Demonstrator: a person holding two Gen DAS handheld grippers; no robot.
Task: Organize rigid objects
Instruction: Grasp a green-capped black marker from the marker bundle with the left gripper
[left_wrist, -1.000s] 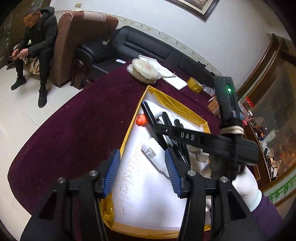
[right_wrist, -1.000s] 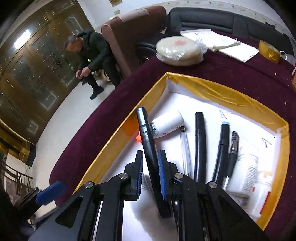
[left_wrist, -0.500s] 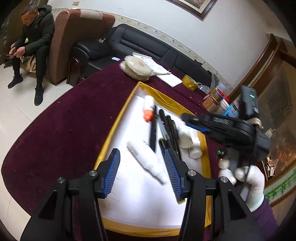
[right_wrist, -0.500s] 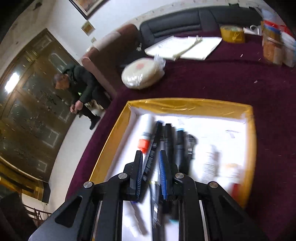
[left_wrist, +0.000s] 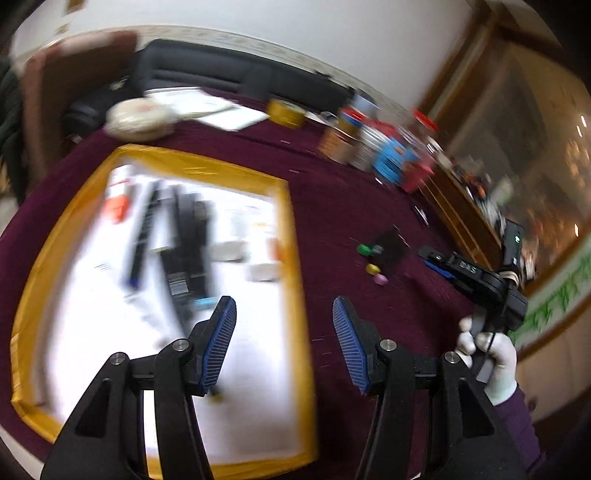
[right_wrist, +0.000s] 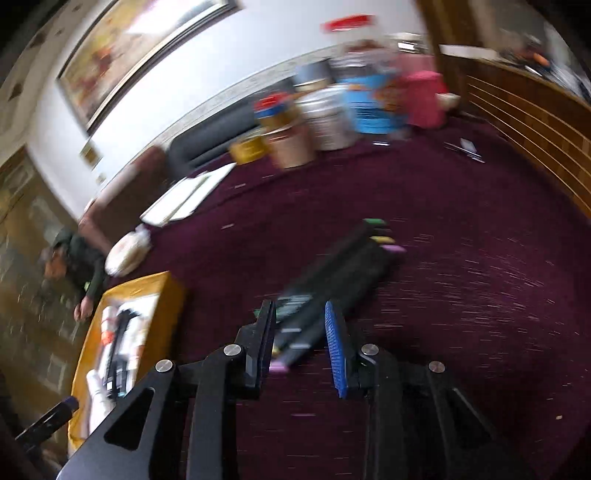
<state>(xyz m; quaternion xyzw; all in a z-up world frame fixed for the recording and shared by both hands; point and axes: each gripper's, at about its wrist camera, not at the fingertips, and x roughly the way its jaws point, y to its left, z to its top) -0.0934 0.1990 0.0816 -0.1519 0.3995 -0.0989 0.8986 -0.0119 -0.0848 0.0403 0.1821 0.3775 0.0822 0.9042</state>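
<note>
in the left wrist view the left hand-held gripper (left_wrist: 284, 345) hangs with its jaws apart and nothing between them, over the right-hand rim of the yellow-edged tray (left_wrist: 295, 236), which lies on the maroon table (left_wrist: 343, 206); pens and small white bottles sit blurred inside the tray, while the black markers (left_wrist: 384, 249) with coloured caps lie on the cloth well to the right of the tray, and the right hand-held gripper (left_wrist: 437, 260) shows just beyond them, held by a white-gloved hand (left_wrist: 491, 354). in the right wrist view the right hand-held gripper (right_wrist: 300, 341) has just been opening its jaws; the near ends of the black markers (right_wrist: 332, 280) lie between the pads, but the blur hides whether either pad touches. to do this well, i would judge it best to slow down, settle over one marker only, square the pads across its barrel, then close and carry it back to the tray.
</note>
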